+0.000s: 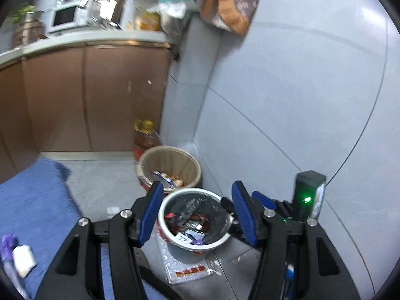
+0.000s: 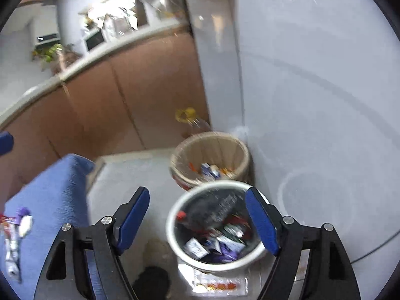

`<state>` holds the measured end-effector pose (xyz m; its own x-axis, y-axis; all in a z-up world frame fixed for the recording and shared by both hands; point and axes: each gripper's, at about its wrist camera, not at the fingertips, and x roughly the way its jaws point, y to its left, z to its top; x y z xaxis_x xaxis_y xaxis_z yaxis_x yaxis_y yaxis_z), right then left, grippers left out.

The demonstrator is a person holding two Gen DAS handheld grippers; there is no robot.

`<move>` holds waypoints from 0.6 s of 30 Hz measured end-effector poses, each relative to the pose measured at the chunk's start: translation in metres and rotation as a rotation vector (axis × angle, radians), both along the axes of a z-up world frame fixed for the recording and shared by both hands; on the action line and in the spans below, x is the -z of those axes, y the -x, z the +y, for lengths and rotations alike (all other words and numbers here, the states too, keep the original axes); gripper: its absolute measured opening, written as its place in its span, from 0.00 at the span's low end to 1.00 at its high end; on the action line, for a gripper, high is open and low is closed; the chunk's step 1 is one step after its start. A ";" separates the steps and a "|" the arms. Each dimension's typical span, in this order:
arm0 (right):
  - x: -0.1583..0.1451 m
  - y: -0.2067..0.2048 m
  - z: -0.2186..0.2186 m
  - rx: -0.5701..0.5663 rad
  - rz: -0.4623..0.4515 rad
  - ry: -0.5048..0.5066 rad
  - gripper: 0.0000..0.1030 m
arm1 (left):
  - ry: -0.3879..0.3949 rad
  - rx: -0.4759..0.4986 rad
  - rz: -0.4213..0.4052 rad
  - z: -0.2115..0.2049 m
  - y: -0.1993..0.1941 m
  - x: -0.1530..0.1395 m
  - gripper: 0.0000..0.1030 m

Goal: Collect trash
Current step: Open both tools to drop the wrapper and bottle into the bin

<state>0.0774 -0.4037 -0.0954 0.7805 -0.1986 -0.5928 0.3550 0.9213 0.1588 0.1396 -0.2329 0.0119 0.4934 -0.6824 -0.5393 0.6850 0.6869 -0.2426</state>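
Both grippers hang spread wide and empty over the white bin [image 2: 215,227], left gripper [image 1: 197,215], right gripper [image 2: 197,217]. Drop looks done; next, swing toward nine o'clock for wrappers [image 2: 17,227] on the blue cloth [image 2: 55,200].

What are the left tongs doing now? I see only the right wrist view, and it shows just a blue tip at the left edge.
Observer: The left tongs are open and hold nothing. They point down at the white bin.
Operator: Is the yellow blur behind the beige bin a bottle?
Observer: Yes. An oil bottle with a yellow cap and handle stands behind the beige bin.
Operator: Is there any light on my tool?
Observer: Yes. A green light glows on a black box just behind your right tongs.
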 end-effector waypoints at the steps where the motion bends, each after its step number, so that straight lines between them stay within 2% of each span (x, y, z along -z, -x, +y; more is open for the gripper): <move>1: -0.012 0.004 0.009 -0.019 -0.025 0.008 0.78 | 0.005 -0.016 -0.009 0.008 0.003 -0.004 0.58; 5: -0.047 0.010 0.039 -0.091 -0.094 0.037 0.81 | 0.028 -0.103 -0.056 0.057 0.026 -0.024 0.61; 10: -0.083 0.019 0.082 -0.220 -0.163 0.028 0.82 | 0.032 -0.195 -0.083 0.117 0.046 -0.034 0.63; 18: -0.110 0.025 0.155 -0.448 -0.191 0.016 0.82 | 0.021 -0.387 -0.117 0.231 0.077 -0.036 0.63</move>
